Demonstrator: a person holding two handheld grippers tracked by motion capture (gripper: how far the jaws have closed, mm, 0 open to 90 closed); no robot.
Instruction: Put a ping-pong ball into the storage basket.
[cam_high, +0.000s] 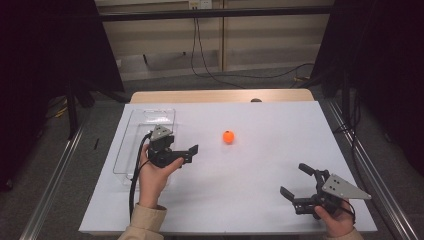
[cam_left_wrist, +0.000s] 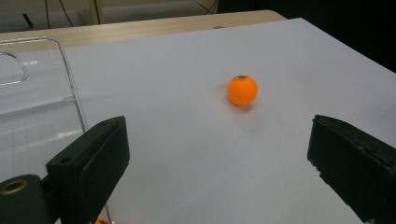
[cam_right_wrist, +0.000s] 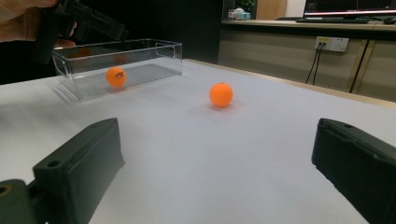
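High view: left gripper (cam_high: 187, 153) released beside clear box (cam_high: 150, 116), orange ball (cam_high: 228, 136) loose on white surface (cam_high: 250, 170) ahead of jaws; right gripper (cam_high: 295, 181) released, well apart.
Left gripper view: ball centred beyond spread jaws, untouched.
Right gripper view: second ball (cam_right_wrist: 116, 76) already boxed. Likely one done, one left.

small dark object (cam_high: 256, 100) at table's far edge too small to tell, clear box's (cam_left_wrist: 42, 93) left side cropped
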